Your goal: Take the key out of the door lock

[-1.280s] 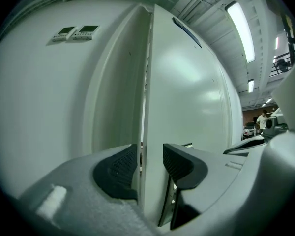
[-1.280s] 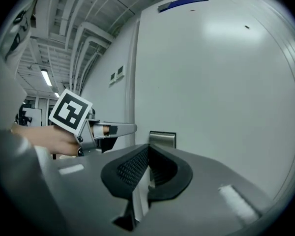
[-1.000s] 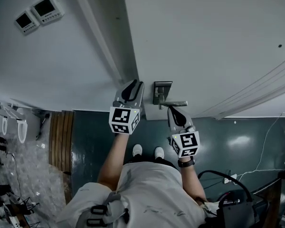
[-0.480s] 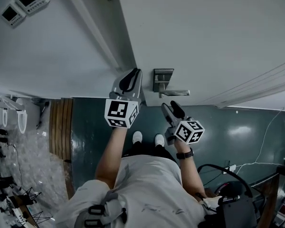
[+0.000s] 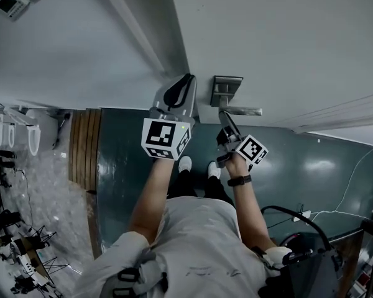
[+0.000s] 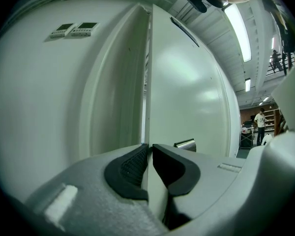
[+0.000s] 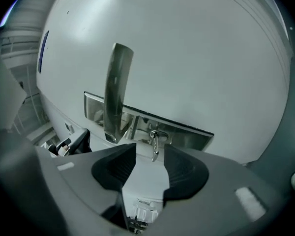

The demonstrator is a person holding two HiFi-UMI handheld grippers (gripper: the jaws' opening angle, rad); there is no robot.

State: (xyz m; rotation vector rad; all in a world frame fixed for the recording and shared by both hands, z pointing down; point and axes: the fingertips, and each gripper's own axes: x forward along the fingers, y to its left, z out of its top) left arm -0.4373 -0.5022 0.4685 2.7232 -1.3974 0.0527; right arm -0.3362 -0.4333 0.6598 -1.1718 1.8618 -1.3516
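**Mind the key: a shallow or slanted pinch can lose it or jam it**

Your right claw (image 7: 150, 157) stands wide and grips nothing; its jaws have just drawn in a little. The key (image 7: 155, 142) hangs just ahead of the pad tips, in line with the gap. It sits in the lock plate (image 7: 189, 132) beside the root of the lever handle (image 7: 116, 87).

If you close from here, the pads likely catch only the near end of the key and slide off, so you need to reach in deeper first.

If you pull at a slant to the lock, the key may bind. No view shows whether it is turned to where the lock lets it go, and forcing it could bend it.

The lever handle is close to one jaw, so a drift that way knocks it.

Your left claw (image 6: 150, 150) is narrow. Its jaws have just closed on the edge of the door (image 6: 187, 92), with a pad on each face. That hold steadies the door. If it slips, the door may swing as you pull and drag the key sideways in the lock.
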